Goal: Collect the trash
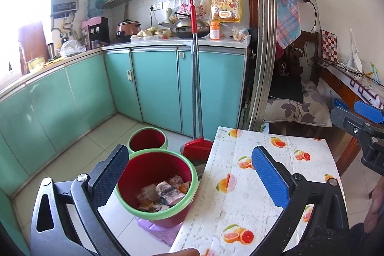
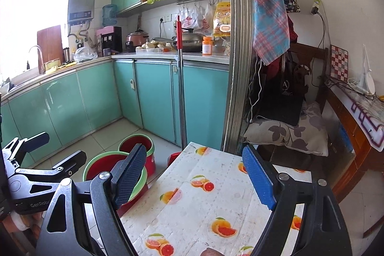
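Observation:
A red bin with a green rim (image 1: 157, 186) stands on the floor left of a small table (image 1: 252, 184) with an orange-fruit cloth. Crumpled wrappers (image 1: 163, 193) lie inside it. My left gripper (image 1: 189, 180) is open and empty, held above the bin and the table's left edge. My right gripper (image 2: 194, 178) is open and empty above the table (image 2: 204, 196). The bin (image 2: 96, 164) shows partly behind my right gripper's left finger. The right gripper also shows at the right edge of the left wrist view (image 1: 360, 121), and the left gripper at the left of the right wrist view (image 2: 45, 152).
A second red bin (image 1: 147, 139) stands behind the first. A red broom and dustpan (image 1: 195, 148) lean on the teal cabinets (image 1: 156, 83). A purple bag (image 1: 156, 229) lies under the near bin. A cushioned chair (image 2: 288, 131) and wooden desk (image 2: 355, 107) are at right.

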Action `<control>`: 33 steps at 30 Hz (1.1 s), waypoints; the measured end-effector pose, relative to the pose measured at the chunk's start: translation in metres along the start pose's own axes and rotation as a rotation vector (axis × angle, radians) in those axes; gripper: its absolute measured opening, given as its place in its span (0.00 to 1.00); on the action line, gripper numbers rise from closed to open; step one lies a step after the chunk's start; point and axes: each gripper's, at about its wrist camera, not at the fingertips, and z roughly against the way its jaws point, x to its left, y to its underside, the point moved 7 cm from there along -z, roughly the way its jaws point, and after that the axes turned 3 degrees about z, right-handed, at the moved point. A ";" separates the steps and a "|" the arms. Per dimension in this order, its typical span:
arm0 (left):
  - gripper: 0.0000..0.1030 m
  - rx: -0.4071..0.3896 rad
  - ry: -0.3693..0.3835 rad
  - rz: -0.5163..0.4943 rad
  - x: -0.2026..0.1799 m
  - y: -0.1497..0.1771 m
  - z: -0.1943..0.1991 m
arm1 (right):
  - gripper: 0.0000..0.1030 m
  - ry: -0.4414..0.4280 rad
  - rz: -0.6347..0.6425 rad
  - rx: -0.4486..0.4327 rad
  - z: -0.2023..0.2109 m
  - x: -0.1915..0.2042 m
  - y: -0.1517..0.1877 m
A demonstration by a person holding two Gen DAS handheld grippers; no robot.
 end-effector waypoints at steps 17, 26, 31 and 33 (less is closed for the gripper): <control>1.00 -0.021 -0.001 -0.021 -0.016 -0.001 0.014 | 0.80 0.002 -0.021 -0.024 0.023 -0.004 -0.001; 1.00 -0.020 -0.003 -0.028 -0.016 0.000 0.015 | 0.80 0.000 -0.012 -0.018 0.022 -0.002 0.000; 1.00 -0.046 -0.017 -0.015 -0.014 -0.001 0.018 | 0.80 0.000 -0.008 -0.011 0.019 0.001 0.002; 1.00 -0.061 -0.028 -0.025 -0.015 -0.001 0.018 | 0.80 0.003 -0.006 -0.011 0.018 0.001 0.001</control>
